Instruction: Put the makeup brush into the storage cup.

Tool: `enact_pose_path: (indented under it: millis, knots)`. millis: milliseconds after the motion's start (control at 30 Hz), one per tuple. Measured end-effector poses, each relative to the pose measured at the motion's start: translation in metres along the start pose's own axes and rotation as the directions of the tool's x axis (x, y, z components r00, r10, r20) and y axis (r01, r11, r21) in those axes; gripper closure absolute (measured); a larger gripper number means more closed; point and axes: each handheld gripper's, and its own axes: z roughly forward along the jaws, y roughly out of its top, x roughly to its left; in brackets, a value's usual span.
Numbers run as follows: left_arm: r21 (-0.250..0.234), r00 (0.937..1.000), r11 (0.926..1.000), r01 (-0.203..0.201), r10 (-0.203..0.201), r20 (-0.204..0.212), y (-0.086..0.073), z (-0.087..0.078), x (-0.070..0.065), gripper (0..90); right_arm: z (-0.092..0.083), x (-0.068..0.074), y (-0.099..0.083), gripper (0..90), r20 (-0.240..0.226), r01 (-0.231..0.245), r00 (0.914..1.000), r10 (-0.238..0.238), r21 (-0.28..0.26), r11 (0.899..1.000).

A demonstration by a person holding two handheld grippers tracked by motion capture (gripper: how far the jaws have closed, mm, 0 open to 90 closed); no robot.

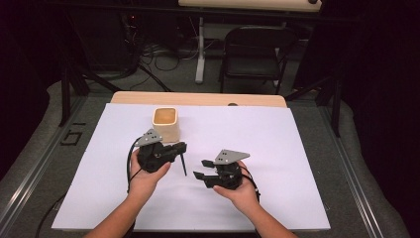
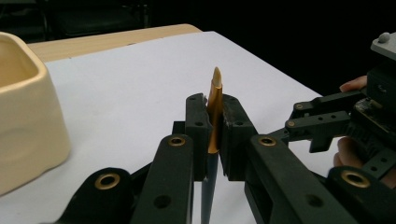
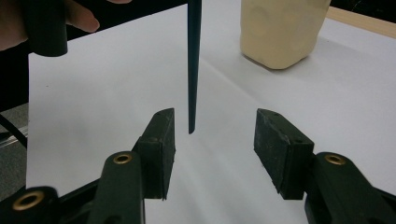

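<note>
While our left tongs point(image 1: 174, 150) stay out of the reckoning for nothing else, they are clenched on a slim dark pen point(image 2: 214, 116) just below its gold tip, so the shaft hangs down toward the white sheet point(image 1: 277, 139) on the desk point(image 1: 198, 98). The pen sits left of centre, just near of the cream cup point(image 1: 165, 124), probably so it can be dropped in tip first or passed across. Our right tongs point(image 1: 199, 168) stand released, pads either side of the pen's lower end without touching, seemingly lined up to steady it.
</note>
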Motion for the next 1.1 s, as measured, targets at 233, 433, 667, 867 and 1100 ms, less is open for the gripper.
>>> enact_pose_path:
  millis: [233, 433, 667, 867, 1100]
  knots:
    - [0.007, 0.9985, 0.9993, -0.037, 0.037, -0.039, 0.001, -0.002, 0.001, 83.6, -0.001, -0.002, -0.001, 40.8, 0.032, 0.007, 0.9994, -0.008, 0.026, 1.000]
    - [0.012, 0.9963, 0.9985, -0.054, 0.055, -0.066, 0.004, -0.006, 0.003, 83.6, -0.005, -0.004, -0.003, 32.2, 0.071, 0.005, 0.9975, -0.008, 0.045, 0.999]
    - [0.011, 0.9920, 0.9974, -0.071, 0.071, -0.104, 0.011, -0.016, 0.009, 83.6, -0.013, -0.005, -0.007, 26.3, 0.101, 0.006, 0.9948, -0.013, 0.068, 0.998]
    - [0.004, 0.9890, 0.9976, -0.069, 0.069, -0.131, 0.017, -0.024, 0.016, 83.6, -0.023, -0.008, -0.013, 23.4, 0.122, -0.010, 0.9925, 0.001, 0.078, 0.997]
    - [-0.009, 0.9866, 0.9978, -0.065, 0.063, -0.150, 0.019, -0.028, 0.020, 83.6, -0.031, -0.012, -0.017, 22.9, 0.140, -0.017, 0.9901, 0.007, 0.072, 0.997]
